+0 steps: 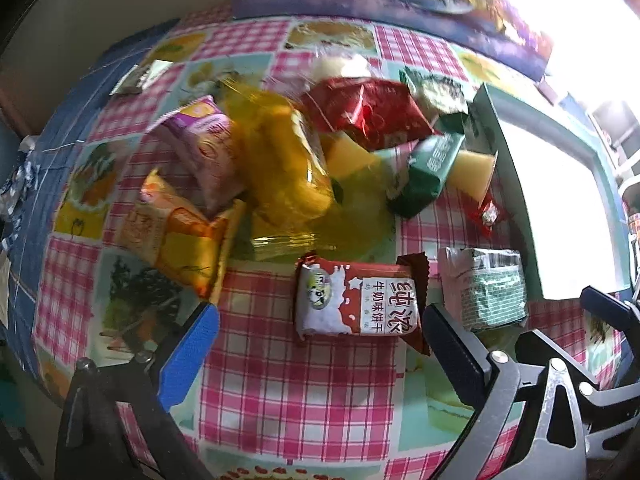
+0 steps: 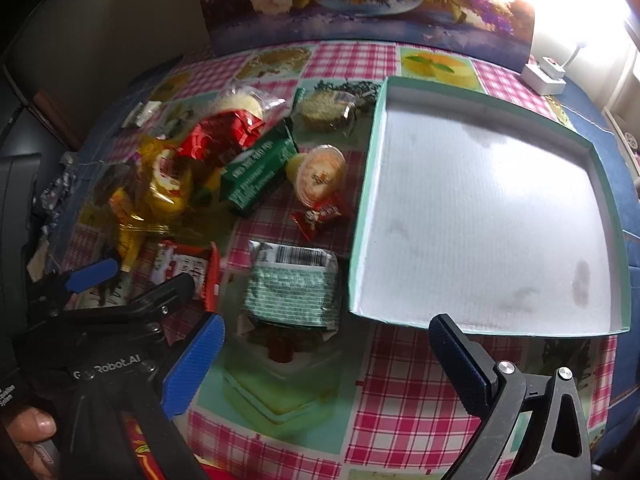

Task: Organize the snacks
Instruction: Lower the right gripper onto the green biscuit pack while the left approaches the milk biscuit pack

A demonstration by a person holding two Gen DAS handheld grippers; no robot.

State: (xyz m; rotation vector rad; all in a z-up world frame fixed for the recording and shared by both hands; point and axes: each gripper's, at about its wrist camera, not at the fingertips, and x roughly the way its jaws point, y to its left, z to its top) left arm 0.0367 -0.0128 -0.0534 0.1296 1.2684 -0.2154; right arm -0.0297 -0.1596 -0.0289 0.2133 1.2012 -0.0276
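A: What are the two claws doing?

B: The left gripper (image 1: 320, 356) has its fingers spread wide and holds nothing. A red and white biscuit packet (image 1: 358, 300) lies on the checked tablecloth (image 1: 288, 392) just ahead of it, between the finger lines. The right gripper (image 2: 324, 364) is spread wide too, and empty. It hangs over the cloth near the close edge of the tray (image 2: 366, 184).

A: Where are the snacks?

B: Heaped on the cloth, left of the tray. A pale green packet (image 2: 290, 286) with a barcode lies just beside the tray's left wall. Farther back are a dark green packet (image 2: 258, 170), a round jelly cup (image 2: 320, 174), a small red sweet (image 2: 316, 218), a red packet (image 2: 220, 136) and a yellow cellophane bag (image 1: 286, 164). An orange packet (image 1: 180, 236) and a purple one (image 1: 210, 148) sit at the heap's left side.

A: And in the tray?

B: Only its white floor shows. A flower picture (image 2: 360, 0) stands behind the table.
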